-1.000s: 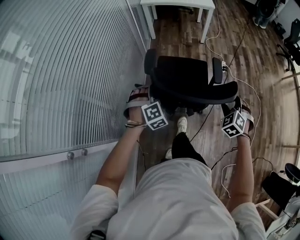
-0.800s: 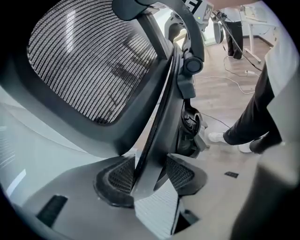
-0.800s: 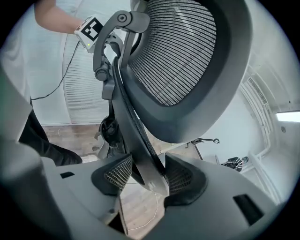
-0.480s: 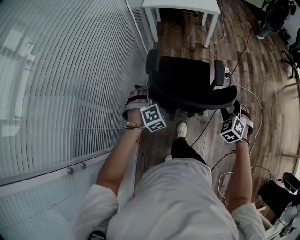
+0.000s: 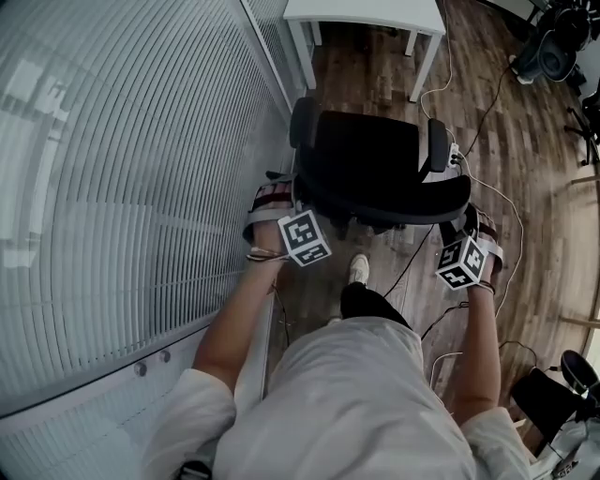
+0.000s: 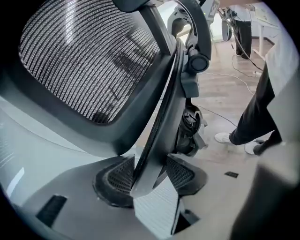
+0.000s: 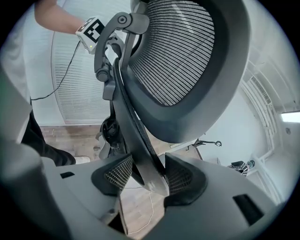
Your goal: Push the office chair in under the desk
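Note:
A black office chair stands on the wood floor, its seat facing a white desk at the top of the head view. Its mesh backrest curves toward me. My left gripper holds the backrest's left edge, and in the left gripper view that frame edge sits pinched between the left gripper pads. My right gripper holds the right edge. The right gripper pads clamp the backrest rim the same way.
A ribbed glass partition runs close along the chair's left side. White and black cables trail over the floor to the right. Other dark chairs stand at the far right. The person's shoe is just behind the chair base.
The chair and both grippers have moved forward toward the desk, which now shows more fully. The person has stepped along behind. Both grips are unchanged.

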### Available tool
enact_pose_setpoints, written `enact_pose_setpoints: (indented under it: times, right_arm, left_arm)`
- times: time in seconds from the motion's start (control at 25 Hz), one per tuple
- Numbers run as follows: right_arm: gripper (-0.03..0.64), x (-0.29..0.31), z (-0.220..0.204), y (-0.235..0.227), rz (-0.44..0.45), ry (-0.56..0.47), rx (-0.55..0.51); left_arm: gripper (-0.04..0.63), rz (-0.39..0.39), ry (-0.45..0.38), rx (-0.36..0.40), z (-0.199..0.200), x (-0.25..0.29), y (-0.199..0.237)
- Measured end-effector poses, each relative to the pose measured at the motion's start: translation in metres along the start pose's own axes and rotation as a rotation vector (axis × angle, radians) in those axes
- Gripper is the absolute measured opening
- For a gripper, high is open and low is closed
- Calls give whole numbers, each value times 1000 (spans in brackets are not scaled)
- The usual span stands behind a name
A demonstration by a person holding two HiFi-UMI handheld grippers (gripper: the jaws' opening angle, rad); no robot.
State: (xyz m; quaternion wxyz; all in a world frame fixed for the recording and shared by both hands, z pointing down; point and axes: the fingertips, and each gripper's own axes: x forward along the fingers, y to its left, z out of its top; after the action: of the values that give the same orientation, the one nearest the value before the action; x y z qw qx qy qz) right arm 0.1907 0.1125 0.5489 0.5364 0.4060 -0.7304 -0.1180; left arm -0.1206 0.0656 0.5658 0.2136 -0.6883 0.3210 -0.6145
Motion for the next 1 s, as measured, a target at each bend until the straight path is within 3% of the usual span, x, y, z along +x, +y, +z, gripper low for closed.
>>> enact_pose_setpoints:
  times: [1.0]
  right_arm:
    - [235, 113, 32, -98, 14, -37, -45]
  left_arm:
    - [222, -7, 78, -51, 16, 110, 92]
